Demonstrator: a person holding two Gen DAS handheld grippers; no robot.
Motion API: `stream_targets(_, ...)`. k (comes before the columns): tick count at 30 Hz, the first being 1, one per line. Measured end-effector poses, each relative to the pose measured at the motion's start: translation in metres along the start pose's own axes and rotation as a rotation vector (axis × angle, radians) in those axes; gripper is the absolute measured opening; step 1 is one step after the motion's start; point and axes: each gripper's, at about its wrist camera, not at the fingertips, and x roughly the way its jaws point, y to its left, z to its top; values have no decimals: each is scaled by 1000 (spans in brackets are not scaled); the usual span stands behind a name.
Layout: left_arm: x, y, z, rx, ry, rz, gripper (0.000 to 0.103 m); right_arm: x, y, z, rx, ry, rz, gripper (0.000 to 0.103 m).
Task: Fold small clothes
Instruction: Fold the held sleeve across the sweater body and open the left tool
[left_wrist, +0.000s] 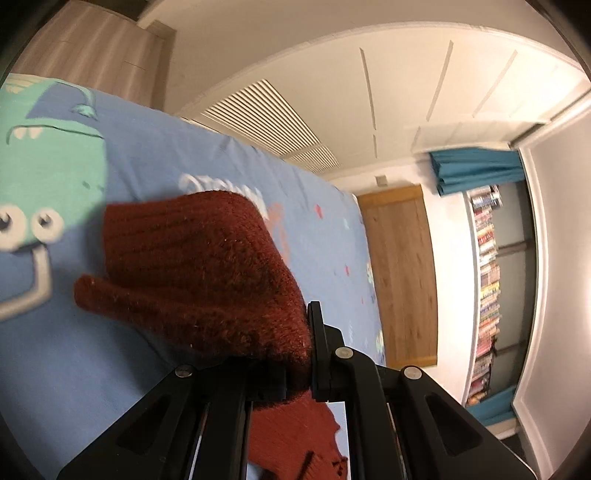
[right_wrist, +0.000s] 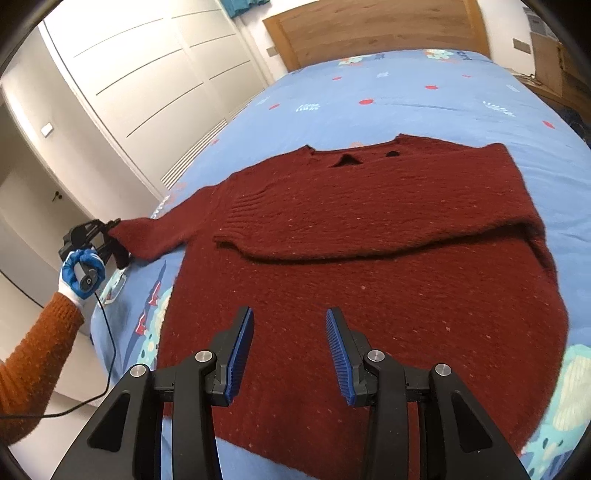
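A dark red knitted sweater (right_wrist: 369, 266) lies flat on the blue bedspread (right_wrist: 406, 96), neck toward the headboard. Its right sleeve is folded across the chest. Its left sleeve (right_wrist: 166, 229) stretches out to the bed's left edge. My left gripper (right_wrist: 114, 240) is shut on that sleeve's cuff (left_wrist: 207, 273), which bunches up in front of the left wrist camera and hides the fingertips (left_wrist: 317, 332). My right gripper (right_wrist: 290, 343) hovers open over the sweater's lower hem with nothing between its blue pads (right_wrist: 242, 350).
A wooden headboard (right_wrist: 373, 29) stands at the bed's far end. White wardrobe doors (right_wrist: 155, 74) run along the left side. A gloved hand (right_wrist: 81, 273) with an orange sleeve holds the left gripper beside the bed edge, a black cable hanging from it. Bookshelves (left_wrist: 487, 280) line one wall.
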Motion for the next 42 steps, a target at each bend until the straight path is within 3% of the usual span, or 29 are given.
stream_targets(10,32,-83,-67,62,136,-125,6,-36,-32,-13,27,-51,-50,43)
stream_targets(24,83,-155,-200,175,398,-186,6,-80,-83,-40,123,-98,-85,43)
stream_targets(32,100,-166,-282,256,553,-152,6,-91,-106,-63,183,-93,-109,43)
stream_targets(42,111,-156,-365,398,696,-17,6,-86,-111,-73,206,-77,-104,43)
